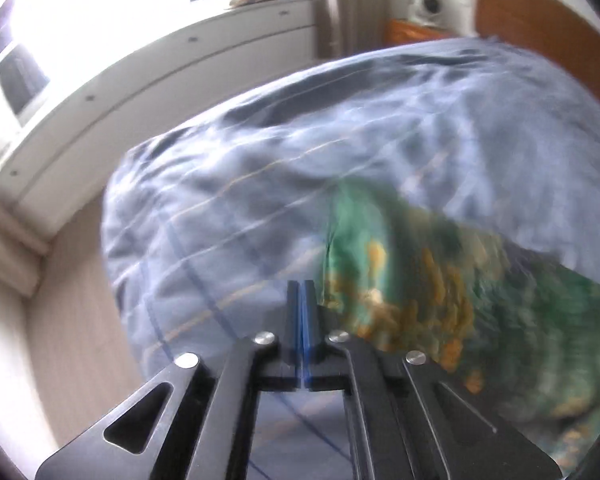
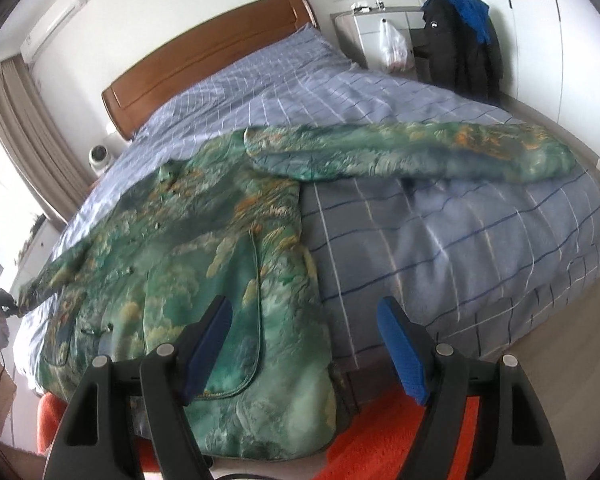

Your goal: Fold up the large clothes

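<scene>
— Tongs first: how do they stand?

— Left gripper (image 1: 300, 292): my two blue-padded fingers are pressed flat together, and no cloth shows between them. That view is smeared, so fine detail is lost. Right gripper (image 2: 306, 344): I hold it wide, blue pads (image 2: 400, 354) well apart, with nothing gripped.

— Where is the garment?

— Spread on the bed, on the blue checked quilt (image 2: 440, 240). It is a large green padded robe with yellow-orange cloud and mountain print (image 2: 204, 256), lying front up. Its near hem hangs over the near edge of the bed, above the orange shaggy rug (image 2: 380, 436). One long sleeve (image 2: 412, 152) lies stretched out across the quilt to the right. The other sleeve runs off to the left edge of the bed.

— And your grippers against it?

— My right gripper hangs above the near hem, its left finger over the robe's skirt, its right finger over the quilt's overhang and the rug. From my left wrist the robe (image 1: 440, 280) shows blurred, just to the right of the closed fingertips; whether they touch it I cannot tell.

— Anything else?

— A brown wooden headboard (image 2: 204, 52) stands at the far end.
</scene>
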### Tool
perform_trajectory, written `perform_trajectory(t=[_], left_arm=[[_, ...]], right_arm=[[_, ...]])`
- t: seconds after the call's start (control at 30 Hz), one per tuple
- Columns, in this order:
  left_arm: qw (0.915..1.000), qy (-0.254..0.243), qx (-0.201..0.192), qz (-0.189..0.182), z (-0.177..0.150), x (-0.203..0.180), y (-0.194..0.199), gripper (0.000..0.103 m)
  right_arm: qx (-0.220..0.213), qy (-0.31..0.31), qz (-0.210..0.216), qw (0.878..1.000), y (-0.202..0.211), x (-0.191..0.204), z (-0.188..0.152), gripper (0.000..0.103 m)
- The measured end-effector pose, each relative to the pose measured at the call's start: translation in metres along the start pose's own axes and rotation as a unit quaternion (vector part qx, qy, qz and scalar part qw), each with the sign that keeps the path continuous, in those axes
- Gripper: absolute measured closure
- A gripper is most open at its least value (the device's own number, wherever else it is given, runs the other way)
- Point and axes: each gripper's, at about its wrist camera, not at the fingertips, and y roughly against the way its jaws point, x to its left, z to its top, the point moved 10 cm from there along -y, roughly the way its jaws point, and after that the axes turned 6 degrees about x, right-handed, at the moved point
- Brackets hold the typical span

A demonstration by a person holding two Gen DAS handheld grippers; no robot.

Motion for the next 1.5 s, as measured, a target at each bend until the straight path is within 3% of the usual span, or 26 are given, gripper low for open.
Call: perform_trajectory(t=[0.07,0.17,0.2,0.23,0.3,0.33,0.37,0.43,0.5,0.53,0.67,0.73,0.77,0.8,0.83,0.87,0.9,0.93,1.03,1.13,1.17,1.2,1.23,1.37,1.5], left_arm=[[0.9997,0.020,0.013,0.000,-0.005,0.016,-0.018,0.103],[0.9964,0.050,0.054,-0.041,-0.026,0.037,-0.028,0.094],[0.9956,0.042,0.057,-0.061,-0.036,0.037,-0.022,0.079],[0.9954,0.030,0.052,-0.075,-0.046,0.036,-0.014,0.054],[0.9921,-0.004,0.034,-0.120,-0.070,0.026,0.012,0.034],[0.9869,-0.029,0.033,-0.155,-0.086,0.015,0.026,0.033],[0.9794,-0.056,0.040,-0.190,-0.101,0.004,0.039,0.032],[0.9498,-0.135,0.074,-0.273,-0.152,-0.037,0.073,0.028],[0.9172,-0.224,0.094,-0.315,-0.206,-0.079,0.101,0.020],[0.9084,-0.257,0.092,-0.317,-0.224,-0.093,0.109,0.018],[0.8731,-0.369,0.084,-0.307,-0.287,-0.149,0.131,0.018],[0.8621,-0.391,0.092,-0.309,-0.295,-0.165,0.128,0.018],[0.8562,-0.397,0.101,-0.315,-0.298,-0.171,0.125,0.018],[0.8496,-0.404,0.116,-0.318,-0.305,-0.176,0.126,0.019],[0.8461,-0.407,0.127,-0.319,-0.310,-0.180,0.126,0.025],[0.8438,-0.409,0.137,-0.319,-0.316,-0.184,0.126,0.029],[0.8439,-0.411,0.139,-0.315,-0.322,-0.184,0.126,0.042],[0.8418,-0.416,0.138,-0.316,-0.329,-0.185,0.129,0.062],[0.8292,-0.423,0.143,-0.336,-0.345,-0.189,0.145,0.082],[0.8060,-0.435,0.149,-0.372,-0.363,-0.188,0.172,0.084],[0.8020,-0.440,0.148,-0.376,-0.367,-0.187,0.176,0.084],[0.8008,-0.442,0.148,-0.376,-0.369,-0.186,0.175,0.083],[0.8048,-0.440,0.148,-0.370,-0.368,-0.188,0.170,0.079],[0.8297,-0.407,0.164,-0.345,-0.365,-0.190,0.139,0.056],[0.8413,-0.387,0.131,-0.354,-0.346,-0.183,0.157,0.034]], right_arm=[[0.009,0.001,-0.005,1.000,-0.002,-0.002,-0.001,0.029],[0.026,-0.006,0.002,1.000,-0.005,-0.004,-0.002,0.029],[0.032,-0.010,0.010,0.999,-0.006,-0.005,-0.002,0.029],[0.039,-0.015,0.023,0.999,-0.007,-0.005,-0.001,0.026],[0.066,-0.022,0.054,0.996,-0.016,-0.005,-0.003,0.017],[0.084,-0.025,0.070,0.994,-0.023,-0.005,-0.006,0.016],[0.099,-0.028,0.084,0.991,-0.029,-0.004,-0.008,0.016],[0.135,-0.026,0.110,0.984,-0.045,-0.002,-0.014,0.016],[0.172,-0.015,0.134,0.976,-0.062,0.003,-0.021,0.016],[0.185,-0.008,0.140,0.973,-0.070,0.005,-0.024,0.016],[0.224,0.020,0.163,0.961,-0.089,0.017,-0.032,0.018],[0.241,0.041,0.176,0.954,-0.092,0.026,-0.036,0.053],[0.243,0.056,0.160,0.955,-0.093,0.027,-0.037,0.061],[0.243,0.072,0.145,0.957,-0.093,0.028,-0.036,0.076],[0.242,0.085,0.137,0.957,-0.091,0.029,-0.035,0.083],[0.241,0.093,0.130,0.957,-0.088,0.031,-0.032,0.084],[0.239,0.102,0.123,0.958,-0.085,0.032,-0.029,0.086],[0.236,0.117,0.114,0.958,-0.080,0.033,-0.024,0.086],[0.231,0.131,0.105,0.958,-0.072,0.034,-0.013,0.087],[0.228,0.137,0.082,0.960,-0.068,0.023,-0.004,0.087],[0.228,0.133,0.078,0.961,-0.067,0.020,-0.001,0.087],[0.225,0.124,0.076,0.963,-0.067,0.015,0.001,0.087],[0.222,0.113,0.076,0.965,-0.068,0.011,0.001,0.087],[0.223,0.102,0.071,0.967,-0.091,0.024,-0.010,0.083],[0.214,0.070,0.071,0.972,-0.094,0.021,-0.010,0.041]])
